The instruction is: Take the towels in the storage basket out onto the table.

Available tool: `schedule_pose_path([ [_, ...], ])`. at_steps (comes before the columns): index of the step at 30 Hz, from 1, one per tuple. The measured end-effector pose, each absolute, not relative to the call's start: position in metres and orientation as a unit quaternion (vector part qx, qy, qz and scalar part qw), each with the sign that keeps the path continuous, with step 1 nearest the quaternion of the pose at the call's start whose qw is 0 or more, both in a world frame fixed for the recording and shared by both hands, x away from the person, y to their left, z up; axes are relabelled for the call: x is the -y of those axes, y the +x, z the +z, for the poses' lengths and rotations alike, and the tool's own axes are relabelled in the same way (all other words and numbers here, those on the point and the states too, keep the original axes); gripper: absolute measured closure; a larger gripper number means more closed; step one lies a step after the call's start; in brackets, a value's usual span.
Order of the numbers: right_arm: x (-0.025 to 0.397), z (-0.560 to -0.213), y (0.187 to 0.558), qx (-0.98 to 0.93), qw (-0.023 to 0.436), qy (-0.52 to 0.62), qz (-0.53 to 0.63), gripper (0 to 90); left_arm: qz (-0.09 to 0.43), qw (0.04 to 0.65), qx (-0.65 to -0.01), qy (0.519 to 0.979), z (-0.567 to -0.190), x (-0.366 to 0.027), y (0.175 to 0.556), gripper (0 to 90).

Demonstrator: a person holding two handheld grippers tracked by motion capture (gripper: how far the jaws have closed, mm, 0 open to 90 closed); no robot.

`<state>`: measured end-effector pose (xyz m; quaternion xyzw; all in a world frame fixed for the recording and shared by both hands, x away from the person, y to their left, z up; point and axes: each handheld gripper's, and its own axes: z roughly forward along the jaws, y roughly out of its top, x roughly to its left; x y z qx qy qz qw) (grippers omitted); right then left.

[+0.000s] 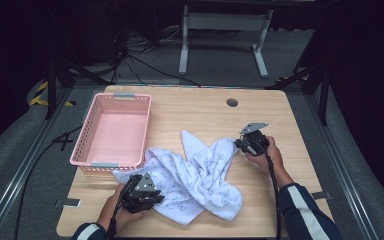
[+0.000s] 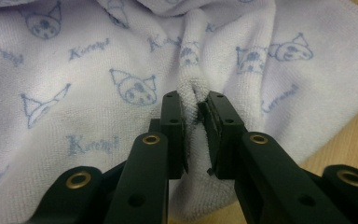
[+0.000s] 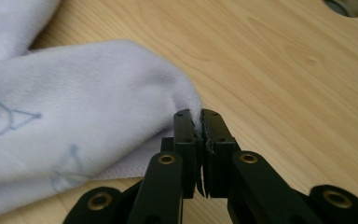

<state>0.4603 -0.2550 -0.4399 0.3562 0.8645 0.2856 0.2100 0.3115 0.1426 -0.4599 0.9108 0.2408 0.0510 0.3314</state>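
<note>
A pink basket [image 1: 115, 131] stands on the wooden bench [image 1: 190, 107], at the bench's far left corner. It is long, with slotted walls and a grey handle at each short end, and nothing lies in it. A round grey grommet [image 1: 232, 102] sits in the bench top, well to the right of the basket and near the far edge; it also shows at the upper right in the right gripper view [image 3: 347, 5]. Beyond the basket, on the grey floor [image 1: 215, 60], stands a white frame [image 1: 225, 35] with two legs. Black cables [image 1: 130, 55] trail across the floor behind the basket.
</note>
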Motion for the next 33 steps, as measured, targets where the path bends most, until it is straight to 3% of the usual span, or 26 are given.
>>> schedule_pose_path([
  [17,0.388,-0.426,0.456,-0.778,0.298,0.5,0.235,85.9,-0.003,0.31,-0.237,0.921,-0.455,-0.166,0.288,79.5],
  [21,0.41,-0.426,0.452,-0.762,0.305,0.524,0.228,83.3,0.004,0.312,-0.233,0.921,-0.45,-0.167,0.284,75.3],
  [24,0.41,-0.423,0.449,-0.762,0.313,0.521,0.226,71.1,0.008,0.333,-0.227,0.915,-0.445,-0.164,0.284,72.8],
  [28,0.39,-0.409,0.445,-0.76,0.327,0.497,0.262,55.8,0.019,0.364,-0.227,0.903,-0.438,-0.16,0.288,62.8],
  [33,0.335,-0.401,0.451,-0.797,0.296,0.422,0.317,55.3,0.068,0.365,-0.263,0.89,-0.438,-0.149,0.302,50.3],
])
